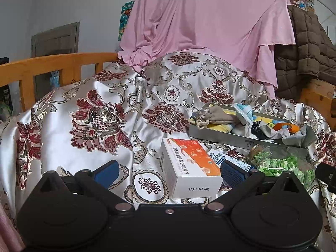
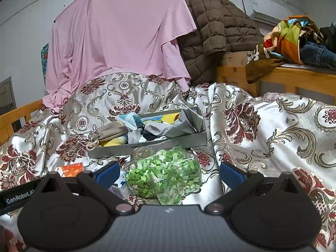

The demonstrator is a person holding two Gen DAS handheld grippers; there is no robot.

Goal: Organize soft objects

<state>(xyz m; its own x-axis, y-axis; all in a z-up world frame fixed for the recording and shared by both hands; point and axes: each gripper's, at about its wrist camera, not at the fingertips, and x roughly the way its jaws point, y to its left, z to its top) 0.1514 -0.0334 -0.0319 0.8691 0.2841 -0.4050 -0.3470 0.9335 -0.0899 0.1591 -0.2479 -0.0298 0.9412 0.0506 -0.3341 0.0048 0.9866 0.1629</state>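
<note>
Right claw [image 2: 168,173] open, jar [image 2: 166,173] between fingers

Left gripper [image 1: 169,171] jaws spread wide, right gripper [image 2: 169,172] likewise, both empty

Right gripper [image 2: 168,173], blue-padded fingers spread wide, empty, above floral satin bedspread [image 2: 262,130]; glass jar [image 2: 166,172] of green bits lying between them; grey tray [image 2: 147,145] beyond holding beige pouch [image 2: 109,133] and mixed cloths; pink sheet [image 2: 117,37] behind.
</note>
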